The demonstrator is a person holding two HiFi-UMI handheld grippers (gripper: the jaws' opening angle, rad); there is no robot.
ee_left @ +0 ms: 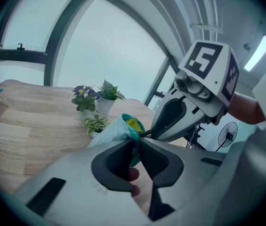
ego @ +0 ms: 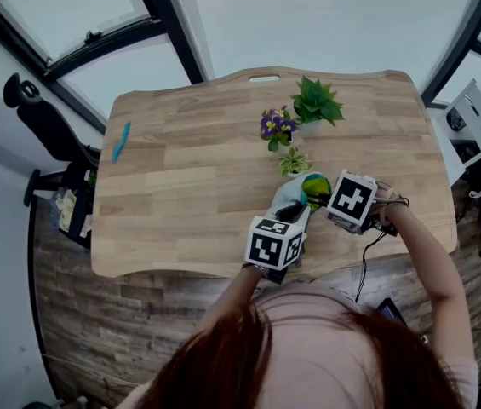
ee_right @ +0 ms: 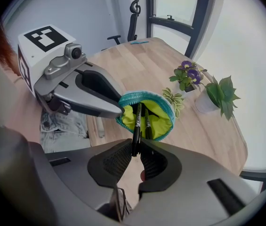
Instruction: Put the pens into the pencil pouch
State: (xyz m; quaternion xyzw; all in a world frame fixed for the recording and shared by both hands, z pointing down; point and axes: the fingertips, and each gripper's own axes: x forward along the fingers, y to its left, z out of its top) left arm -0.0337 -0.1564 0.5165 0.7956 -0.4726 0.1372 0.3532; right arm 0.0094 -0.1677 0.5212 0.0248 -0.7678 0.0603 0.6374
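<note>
Above the near edge of the table [ego: 180, 186], the right gripper [ee_right: 136, 150] pinches a black pen [ee_right: 137, 121] whose lower end dips into the pencil pouch [ee_right: 160, 122] beside a second pen [ee_right: 147, 122]; the left gripper [ee_left: 136, 140] clamps the pouch's rim. Both pens' lower ends vanish inside.

The table [ego: 189, 169] is made of pale, matt wood, the pouch [ee_right: 165, 122] is sewn from soft cloth, and the pen [ee_right: 136, 126] is made of smooth black plastic.

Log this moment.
left gripper: shut on pouch | right gripper: shut on black pen, tip in pouch | second pen: in pouch | teal pen: on table
</note>
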